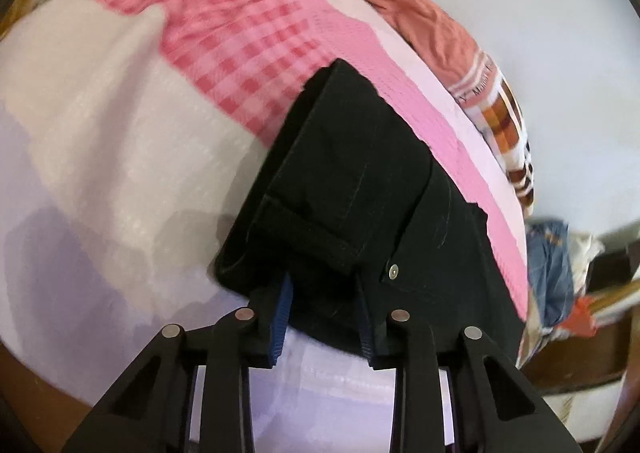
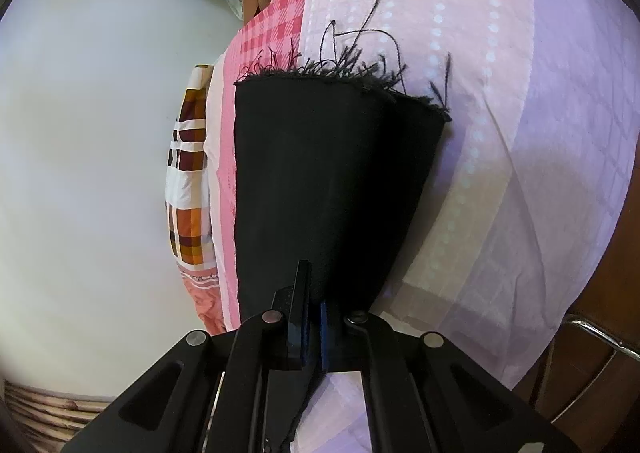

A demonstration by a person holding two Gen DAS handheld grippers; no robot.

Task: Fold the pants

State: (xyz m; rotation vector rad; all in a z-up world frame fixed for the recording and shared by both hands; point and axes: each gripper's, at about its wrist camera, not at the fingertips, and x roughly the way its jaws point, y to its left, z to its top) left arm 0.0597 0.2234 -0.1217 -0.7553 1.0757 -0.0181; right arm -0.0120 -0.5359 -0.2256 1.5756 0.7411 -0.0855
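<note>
The black pants (image 1: 360,189) lie on a pink and lilac bedsheet (image 1: 100,141). In the left wrist view I see the waistband end with a silver rivet (image 1: 394,272). My left gripper (image 1: 324,309) is open, its blue-padded fingers (image 1: 282,317) standing on either side of the waistband edge. In the right wrist view the pants (image 2: 332,173) show the frayed leg hem (image 2: 344,73) at the far end. My right gripper (image 2: 312,305) is shut on the near edge of the leg fabric.
A crumpled pile of clothes, orange and checked, (image 1: 472,65) lies along the bed's far edge by the white wall (image 1: 560,53). More clothes (image 1: 552,269) hang at the right. A checked cloth (image 2: 188,189) lies left of the pants. A wooden bed frame (image 2: 600,293) is at the right.
</note>
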